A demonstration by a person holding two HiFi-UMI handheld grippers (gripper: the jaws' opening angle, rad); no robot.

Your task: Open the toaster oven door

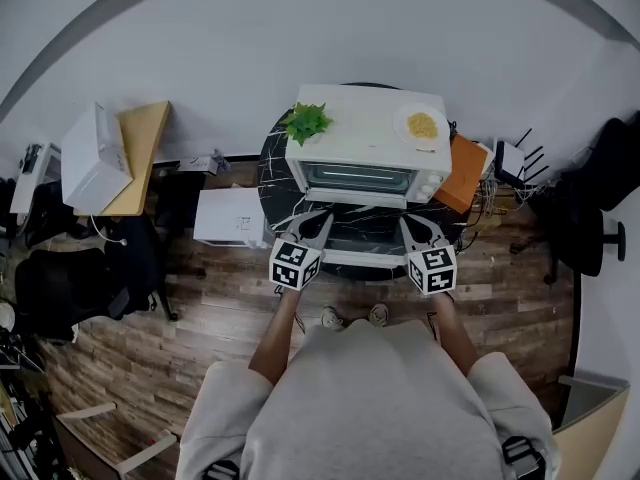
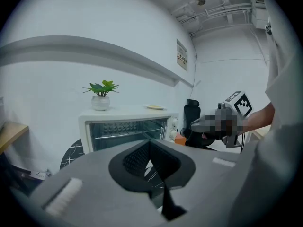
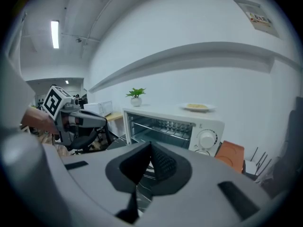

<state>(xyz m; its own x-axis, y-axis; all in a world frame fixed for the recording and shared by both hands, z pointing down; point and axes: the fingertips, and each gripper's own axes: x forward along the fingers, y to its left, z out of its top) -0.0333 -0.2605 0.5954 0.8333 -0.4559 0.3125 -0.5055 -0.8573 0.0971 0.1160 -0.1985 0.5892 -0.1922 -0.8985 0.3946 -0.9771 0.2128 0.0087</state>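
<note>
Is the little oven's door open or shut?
Open. The toaster oven door lies folded down in front, and the wire rack inside shows bare.

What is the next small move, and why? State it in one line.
Probably draw both claws back and stop: the toaster oven door is already down and open, the rack showing inside, and the left claw and right claw are both shut on nothing.

A plain white wall [image 1: 300, 28] crossed by a grey band fills the 12 o'clock side, above a brown wood-plank floor [image 1: 200, 308]. A round black marble-veined table [image 1: 272, 173] stands against it, with a light wooden desk [image 1: 145, 138] at 10 o'clock and a black office chair [image 1: 585, 218] at 3 o'clock. A long ceiling strip light [image 3: 55, 34] glows.
</note>
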